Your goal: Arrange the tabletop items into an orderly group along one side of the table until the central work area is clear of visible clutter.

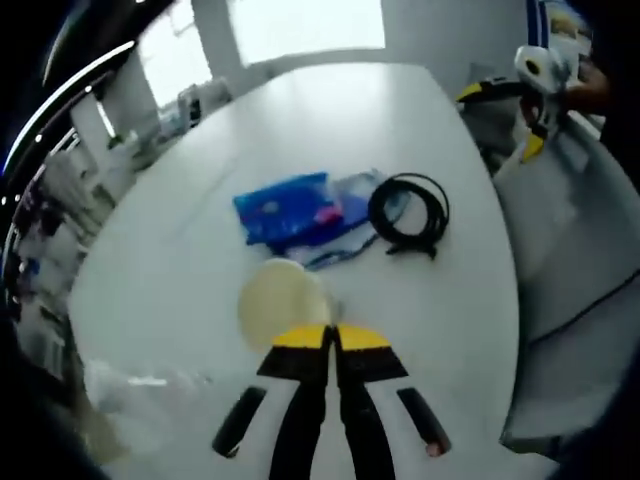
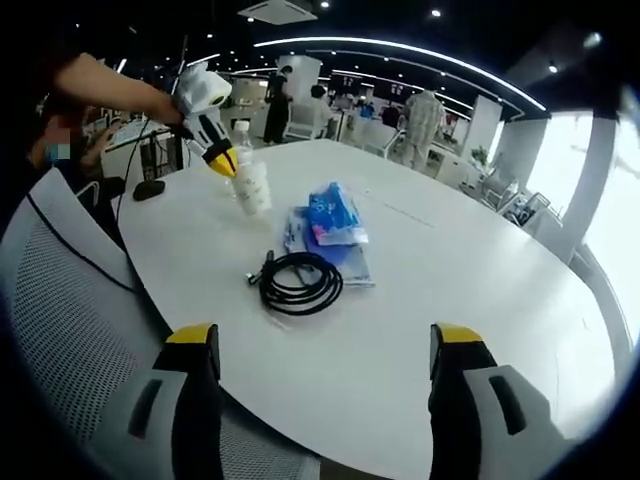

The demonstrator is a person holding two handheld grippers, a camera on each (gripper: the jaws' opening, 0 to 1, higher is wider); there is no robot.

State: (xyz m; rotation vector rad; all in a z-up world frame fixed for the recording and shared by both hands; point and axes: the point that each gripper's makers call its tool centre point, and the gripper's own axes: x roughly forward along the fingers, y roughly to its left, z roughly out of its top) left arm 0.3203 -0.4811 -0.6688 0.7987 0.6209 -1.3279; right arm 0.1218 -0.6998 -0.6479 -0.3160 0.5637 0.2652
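Note:
A pale translucent cup (image 1: 283,300) stands on the white table (image 1: 200,270), and my left gripper (image 1: 332,335) is shut on its near rim. Beyond it lie a blue packet (image 1: 290,208) on a clear sleeve and a coiled black cable (image 1: 408,212). From the right gripper view, the left gripper (image 2: 222,160), held by a hand, meets the cup (image 2: 252,188) at the table's far left edge. The blue packet (image 2: 330,215) and the cable (image 2: 300,282) lie mid-table. My right gripper (image 2: 325,335) hangs open over the near table edge, holding nothing. It also appears far off as the right gripper (image 1: 535,140).
A grey mesh chair (image 2: 60,300) stands close to the table's edge, the same chair (image 1: 575,250) beside the cable. A clear plastic thing (image 1: 130,385) lies near the cup. People (image 2: 425,120) stand far behind in the office. The table (image 2: 480,290) is bare to the right.

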